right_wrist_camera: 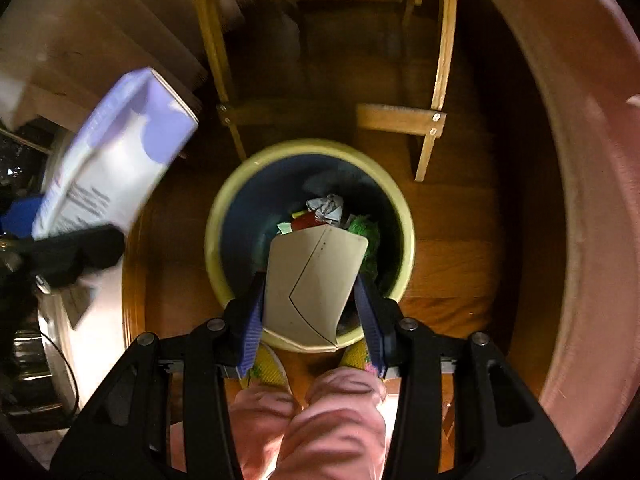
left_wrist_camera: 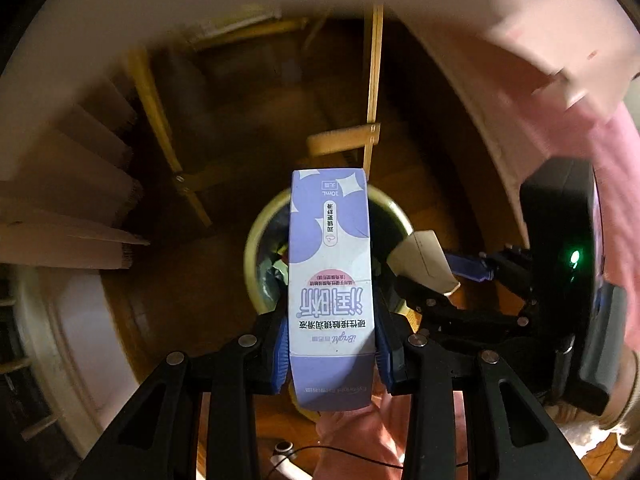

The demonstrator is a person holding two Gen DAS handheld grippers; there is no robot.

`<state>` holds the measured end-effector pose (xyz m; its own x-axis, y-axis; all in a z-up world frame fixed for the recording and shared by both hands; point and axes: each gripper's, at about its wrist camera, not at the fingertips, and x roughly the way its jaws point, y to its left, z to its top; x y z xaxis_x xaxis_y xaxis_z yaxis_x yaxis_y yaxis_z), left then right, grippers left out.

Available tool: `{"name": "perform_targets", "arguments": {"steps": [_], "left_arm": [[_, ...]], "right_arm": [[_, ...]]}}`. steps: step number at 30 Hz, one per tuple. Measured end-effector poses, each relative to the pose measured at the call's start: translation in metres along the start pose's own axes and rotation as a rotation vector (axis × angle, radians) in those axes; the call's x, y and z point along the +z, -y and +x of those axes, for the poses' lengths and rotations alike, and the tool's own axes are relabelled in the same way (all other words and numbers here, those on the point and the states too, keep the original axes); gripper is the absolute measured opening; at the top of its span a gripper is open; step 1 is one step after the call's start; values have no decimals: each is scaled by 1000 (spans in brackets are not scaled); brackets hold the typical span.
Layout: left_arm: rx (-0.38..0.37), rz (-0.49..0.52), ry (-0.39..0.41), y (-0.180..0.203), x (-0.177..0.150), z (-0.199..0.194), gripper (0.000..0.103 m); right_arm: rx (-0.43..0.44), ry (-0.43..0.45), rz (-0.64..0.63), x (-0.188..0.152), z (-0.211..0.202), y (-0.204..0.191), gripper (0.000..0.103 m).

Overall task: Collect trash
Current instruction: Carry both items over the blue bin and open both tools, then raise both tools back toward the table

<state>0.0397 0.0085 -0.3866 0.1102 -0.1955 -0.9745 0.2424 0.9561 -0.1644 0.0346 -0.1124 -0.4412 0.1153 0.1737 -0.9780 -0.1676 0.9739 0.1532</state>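
My left gripper (left_wrist_camera: 332,348) is shut on a tall purple and white carton (left_wrist_camera: 331,280) with printed text, held over a round yellow-rimmed trash bin (left_wrist_camera: 260,236) on the wooden floor. In the right wrist view that carton (right_wrist_camera: 116,160) hangs at the left, blurred. My right gripper (right_wrist_camera: 312,316) is shut on a beige card packet (right_wrist_camera: 312,284) directly above the trash bin (right_wrist_camera: 404,216), which holds crumpled paper and several coloured scraps. The beige card packet (left_wrist_camera: 424,260) and right gripper also show at the right of the left wrist view.
Wooden chair legs (right_wrist_camera: 436,80) stand just behind the bin. Cardboard sheets (left_wrist_camera: 68,184) lean at the left. A pink curved surface (right_wrist_camera: 580,200) fills the right side. The person's pink trouser knees (right_wrist_camera: 312,416) and yellow shoes (right_wrist_camera: 268,364) are below the bin. White cables (left_wrist_camera: 288,460) lie on the floor.
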Motion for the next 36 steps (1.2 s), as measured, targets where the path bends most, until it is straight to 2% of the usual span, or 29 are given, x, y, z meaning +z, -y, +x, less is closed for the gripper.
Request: {"name": "perform_targets", "arguments": {"steps": [4,6,8,9,11,15,21,27,36], "left_arm": [[17,5,-29,-4,2,51,35],[34,-1,-37,-6,2,63,40],[47,-21,-51,-6,8,76,59],[58,-38,-46,-8,9,79,64],[79,-73,-42,-16,9,82,87],[108,-109,-16,-28,14,73,88],[139,-155,29,-37,21,29,88],[151,-196,84,-33,26,-35,88],[161,-186,167,-25,27,-153,88]], "right_arm": [[18,0,8,9,34,15,40],[36,-4,22,18,46,22,41],[55,-10,37,23,54,26,47],[51,-7,45,24,56,28,53],[52,5,58,33,54,33,55],[58,34,84,44,38,33,55],[49,72,66,54,3,23,55],[43,110,69,59,-57,10,55],[47,153,91,61,-162,-12,60]]}}
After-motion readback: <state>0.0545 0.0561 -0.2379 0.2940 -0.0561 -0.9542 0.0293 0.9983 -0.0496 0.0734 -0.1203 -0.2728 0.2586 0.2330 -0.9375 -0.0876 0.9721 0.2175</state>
